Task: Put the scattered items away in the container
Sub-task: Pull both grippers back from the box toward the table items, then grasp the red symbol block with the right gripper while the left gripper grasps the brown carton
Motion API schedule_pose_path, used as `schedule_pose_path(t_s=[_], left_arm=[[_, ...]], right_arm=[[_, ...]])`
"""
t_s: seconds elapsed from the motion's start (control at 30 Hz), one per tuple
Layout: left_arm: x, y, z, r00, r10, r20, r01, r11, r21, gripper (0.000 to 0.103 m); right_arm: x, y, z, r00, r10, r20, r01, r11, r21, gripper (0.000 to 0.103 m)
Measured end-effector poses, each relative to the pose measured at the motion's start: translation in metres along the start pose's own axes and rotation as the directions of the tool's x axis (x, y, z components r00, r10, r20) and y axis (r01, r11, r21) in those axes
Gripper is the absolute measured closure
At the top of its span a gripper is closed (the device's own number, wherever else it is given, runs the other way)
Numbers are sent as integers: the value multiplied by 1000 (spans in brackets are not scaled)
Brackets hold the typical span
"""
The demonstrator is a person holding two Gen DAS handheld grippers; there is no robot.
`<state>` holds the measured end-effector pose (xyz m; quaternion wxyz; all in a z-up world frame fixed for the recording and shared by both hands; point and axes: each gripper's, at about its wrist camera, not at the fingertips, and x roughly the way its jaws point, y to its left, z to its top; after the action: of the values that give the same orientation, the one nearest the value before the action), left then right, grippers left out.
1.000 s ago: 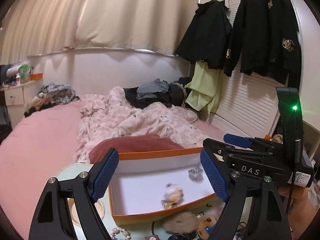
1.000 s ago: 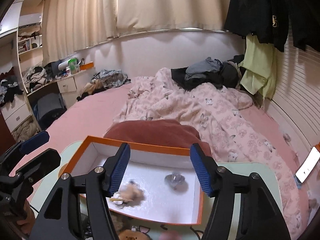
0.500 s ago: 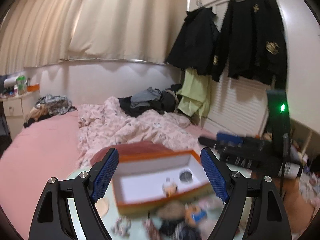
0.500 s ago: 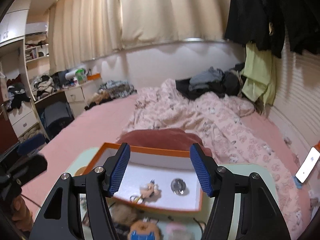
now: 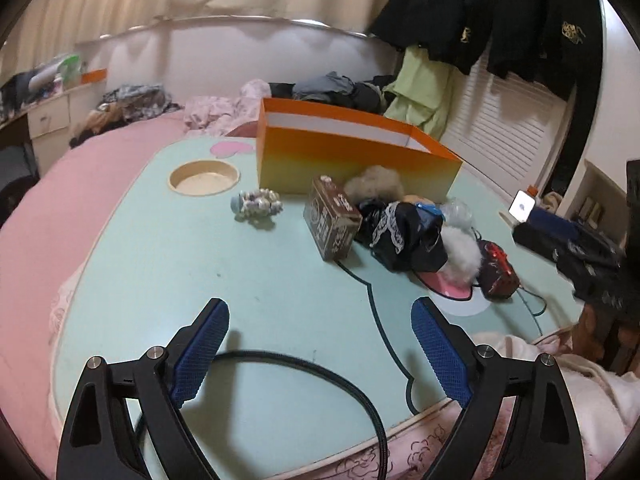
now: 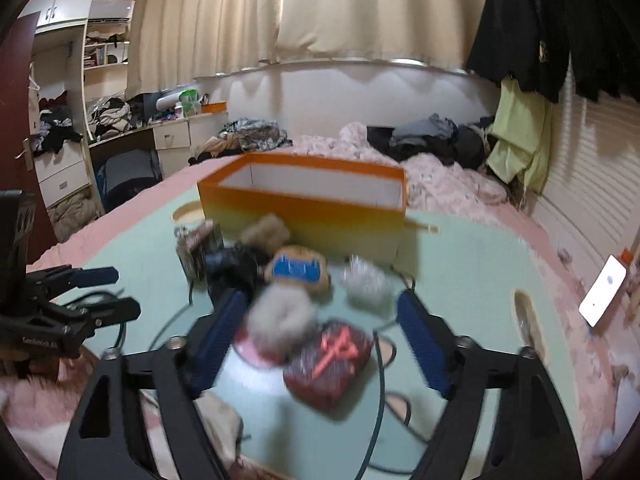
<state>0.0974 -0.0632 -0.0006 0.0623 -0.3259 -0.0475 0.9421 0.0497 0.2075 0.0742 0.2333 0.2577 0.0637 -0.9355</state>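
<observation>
Orange box [image 5: 352,160] at table's [image 5: 160,280] far edge, inside hidden. Clutter pile [image 5: 408,224] + bead charm [image 5: 258,205] left on tabletop, just beside box. Left gripper [image 5: 320,344], right gripper [image 6: 316,332] both opening, grasping nothing. Most of tidying appears left.

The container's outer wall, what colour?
Orange fading to yellow lower down, clearest in the left wrist view.
</observation>
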Motion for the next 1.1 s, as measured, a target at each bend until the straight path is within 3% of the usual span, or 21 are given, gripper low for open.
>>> schedule_pose_path(t_s=[0.13,0.4,0.6,0.67,0.7,0.73,0.83,0.97,1.0,1.07,1.1], left_arm=[[15,-24,-4,989,144,-18,-141,984,107,4],[11,-24,-8,992,128,-20,-125,986,114,1],[12,-25,-8,991,130,-21,-126,985,113,1],[11,-24,-7,992,121,-25,-117,987,113,1],[10,-24,-6,994,108,-26,-105,989,108,1],[8,-22,-4,995,92,-24,-90,991,95,1],[-1,-14,11,999,29,34,-30,999,24,1],[-1,-3,40,993,22,112,-18,999,-43,2],[1,0,46,993,22,116,-16,998,-56,3],[11,4,56,995,16,98,-8,997,-80,29],[18,5,60,997,5,82,3,996,-93,33]], right_arm=[[14,-6,-2,997,14,-73,-12,1000,27,21],[28,-8,-13,988,-37,-152,44,998,45,21],[45,-20,-20,964,-56,-259,79,994,79,21],[43,-26,-20,966,-46,-253,74,992,102,37],[41,-27,-20,969,-40,-242,68,992,109,58],[39,-29,-20,971,-35,-236,64,991,116,62],[36,-30,-21,976,-17,-216,46,990,131,62],[26,-23,-17,987,-18,-162,37,993,114,62],[26,-21,-17,987,-17,-162,35,994,104,62],[29,-18,-16,986,-16,-167,31,996,88,62],[29,-17,-15,986,-12,-168,27,996,83,62]])
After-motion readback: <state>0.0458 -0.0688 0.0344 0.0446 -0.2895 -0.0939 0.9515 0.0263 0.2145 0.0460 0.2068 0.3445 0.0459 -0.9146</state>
